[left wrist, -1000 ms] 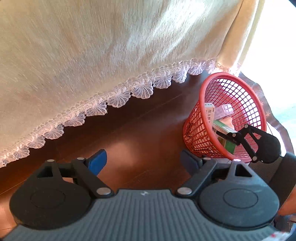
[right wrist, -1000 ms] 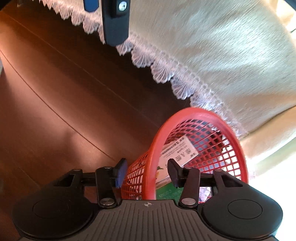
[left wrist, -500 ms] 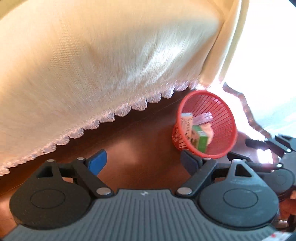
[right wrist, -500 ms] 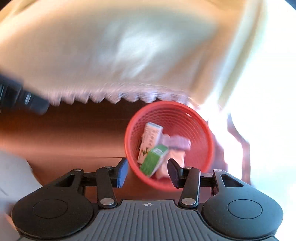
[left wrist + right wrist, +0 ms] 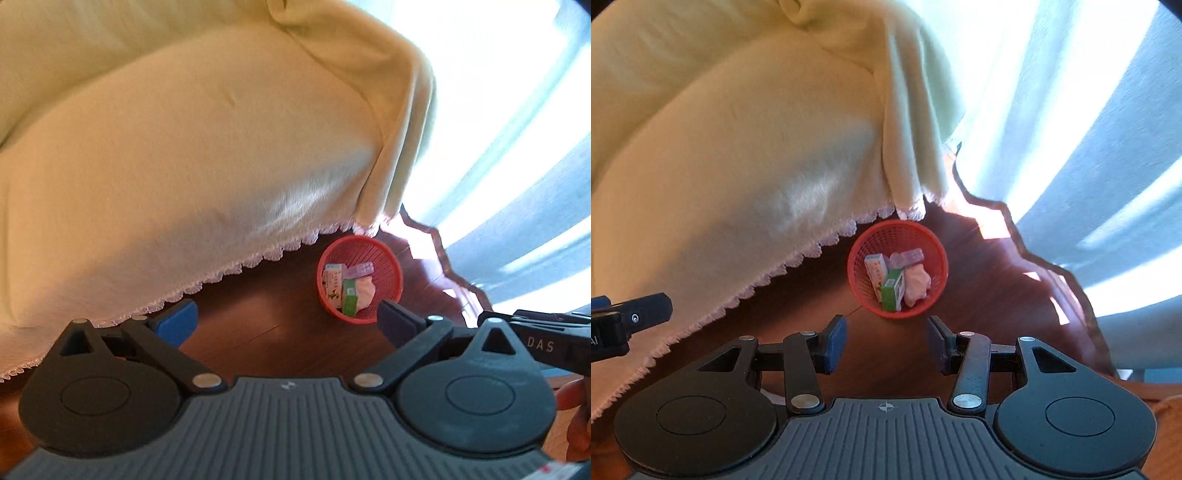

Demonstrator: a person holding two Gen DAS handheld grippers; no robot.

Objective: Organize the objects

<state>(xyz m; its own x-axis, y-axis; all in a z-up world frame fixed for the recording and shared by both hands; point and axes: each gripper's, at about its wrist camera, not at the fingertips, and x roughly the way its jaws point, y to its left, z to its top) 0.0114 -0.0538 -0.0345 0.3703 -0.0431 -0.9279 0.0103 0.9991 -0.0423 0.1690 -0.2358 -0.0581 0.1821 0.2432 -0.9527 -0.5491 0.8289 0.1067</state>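
A red mesh basket [image 5: 932,258] stands on the dark wood floor below both grippers; it also shows in the left wrist view [image 5: 388,258]. Inside it lie a white box [image 5: 876,271], a green box [image 5: 892,290], a pale purple box [image 5: 908,256] and crumpled white paper [image 5: 918,284]. My right gripper [image 5: 886,341] is open and empty, high above the basket. My left gripper [image 5: 284,319] is open and empty, up and to the left of the basket.
A cream cloth with a lace hem [image 5: 184,166] hangs over furniture at the left, also in the right wrist view [image 5: 738,166]. Bright curtains [image 5: 1071,129] and a scalloped rug edge [image 5: 1034,258] lie to the right.
Both grippers have risen well away from the basket, which now looks small and far below. The right gripper's fingers, close at the basket rim a second ago, have pulled back.
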